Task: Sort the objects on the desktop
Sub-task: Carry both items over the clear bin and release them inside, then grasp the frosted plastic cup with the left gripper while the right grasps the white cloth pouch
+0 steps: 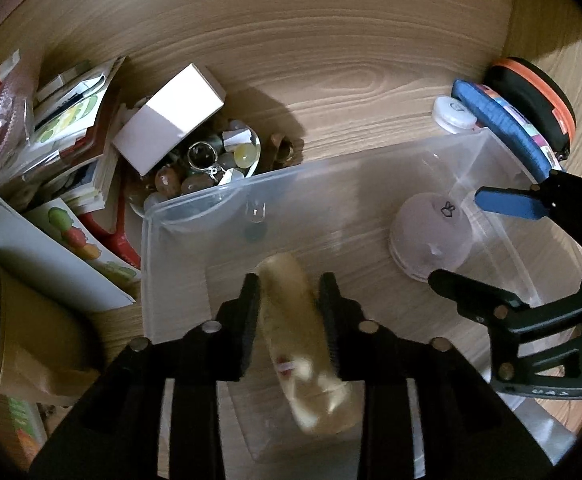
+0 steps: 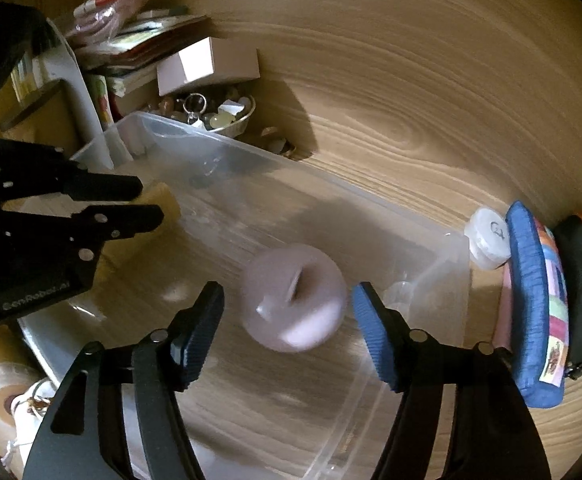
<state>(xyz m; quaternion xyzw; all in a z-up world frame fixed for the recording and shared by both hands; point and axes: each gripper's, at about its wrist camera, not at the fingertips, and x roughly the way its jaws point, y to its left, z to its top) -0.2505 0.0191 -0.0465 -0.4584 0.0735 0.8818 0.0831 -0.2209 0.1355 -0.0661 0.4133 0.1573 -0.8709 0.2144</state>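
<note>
Over the clear bin [image 1: 179,216], left gripper [image 1: 290,292] clamps a yellowish roll [image 1: 291,304]; right gripper [image 2: 287,300] spread around a pale jar [image 2: 295,296].

A light-brown wooden desktop with bold curved grain and an oval knot [image 1: 365,80] fills the scene under dim warm light, hard shadows falling across its surface.

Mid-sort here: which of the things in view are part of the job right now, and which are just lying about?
In play: clear plastic bin; yellowish roll clamped in left gripper; pale round container, blurred, between the open fingers of right gripper.

Lying about: white box; bowl of trinkets; booklets; blue pouch.
</note>
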